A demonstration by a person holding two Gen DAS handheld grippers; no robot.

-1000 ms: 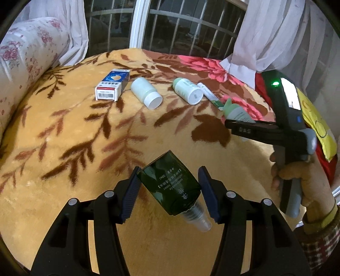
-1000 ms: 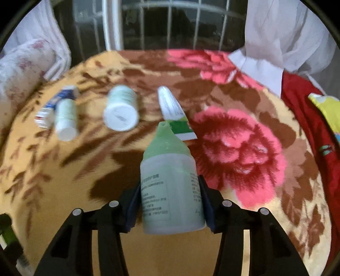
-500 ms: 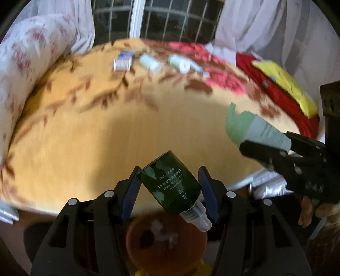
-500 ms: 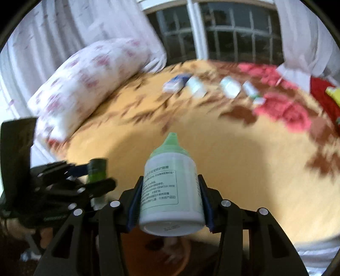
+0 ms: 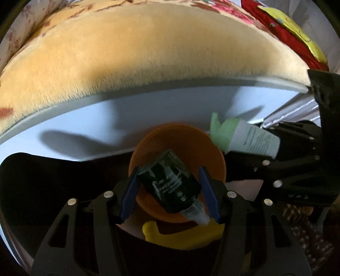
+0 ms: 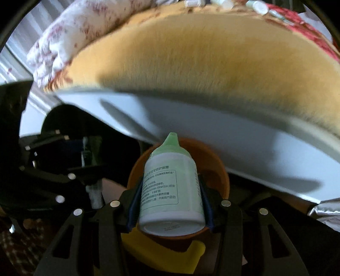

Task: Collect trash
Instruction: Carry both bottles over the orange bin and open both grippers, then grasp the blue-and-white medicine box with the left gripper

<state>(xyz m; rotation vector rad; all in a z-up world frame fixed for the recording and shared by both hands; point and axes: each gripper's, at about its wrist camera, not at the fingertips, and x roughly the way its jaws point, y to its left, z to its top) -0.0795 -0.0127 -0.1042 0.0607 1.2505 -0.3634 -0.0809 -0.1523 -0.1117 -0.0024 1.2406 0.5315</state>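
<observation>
In the left wrist view, a dark green bottle [image 5: 170, 180] is clamped between the blue fingers [image 5: 129, 195] of the left gripper [image 5: 169, 193]. The bottle is tilted, with its clear cap pointing down and to the right. Just below it an orange bin [image 5: 176, 135] is seen, with its open mouth facing up. A yellow piece [image 5: 182, 235] is seen at the near side of the bin.

To the right in that view, a pale green bottle [image 5: 244, 138] is held in the right gripper [image 5: 255, 146], with its green tip pointing at the bin's rim.

In the right wrist view, the same pale green bottle [image 6: 170, 184] is clamped between the right gripper's [image 6: 170, 201] fingers [image 6: 132, 203], tip away from the camera and flat bottom close to it. The orange bin [image 6: 214, 169] is seen right behind and under it. The left gripper [image 6: 63, 169] is seen at the left, in the dark.

Behind the bin, the white side of a bed [image 5: 148, 110] is seen. A fuzzy yellow blanket [image 5: 148, 53] is spread on top. Far off on the blanket, a few small white bottles [image 6: 259, 6] are lying. A flowered pillow [image 6: 80, 31] is seen at the far left.
</observation>
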